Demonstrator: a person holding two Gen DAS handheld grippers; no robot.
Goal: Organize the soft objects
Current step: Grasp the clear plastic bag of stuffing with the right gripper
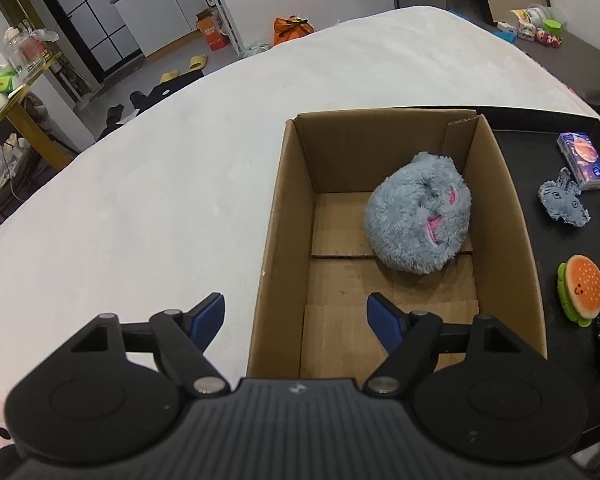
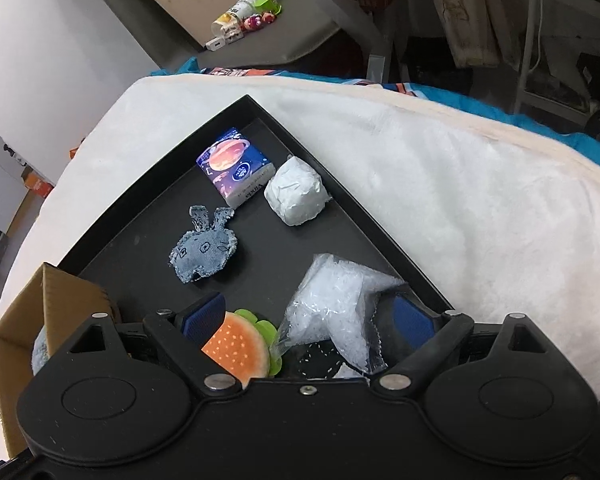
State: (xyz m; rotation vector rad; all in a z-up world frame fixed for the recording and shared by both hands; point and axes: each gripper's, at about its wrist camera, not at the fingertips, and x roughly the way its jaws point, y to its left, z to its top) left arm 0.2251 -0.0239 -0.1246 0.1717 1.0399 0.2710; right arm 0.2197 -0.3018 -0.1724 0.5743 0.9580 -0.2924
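Two hand-held grippers, both spread and empty: right hand-held gripper (image 2: 306, 318) hovers over the burger plush (image 2: 240, 346) on the black tray (image 2: 148, 188); left hand-held gripper (image 1: 296, 312) straddles the cardboard box (image 1: 278, 216) wall, grey plush (image 1: 418, 214) inside.

Grey fluffy plush (image 1: 418, 216) lies curled in the box (image 1: 284, 216); denim bunny (image 2: 204, 250), burger toy (image 2: 240, 346) & white bundle (image 2: 298, 192) lie on black tray (image 2: 148, 216).

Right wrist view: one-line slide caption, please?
Open right gripper hovers over burger plush and clear bag in black tray.
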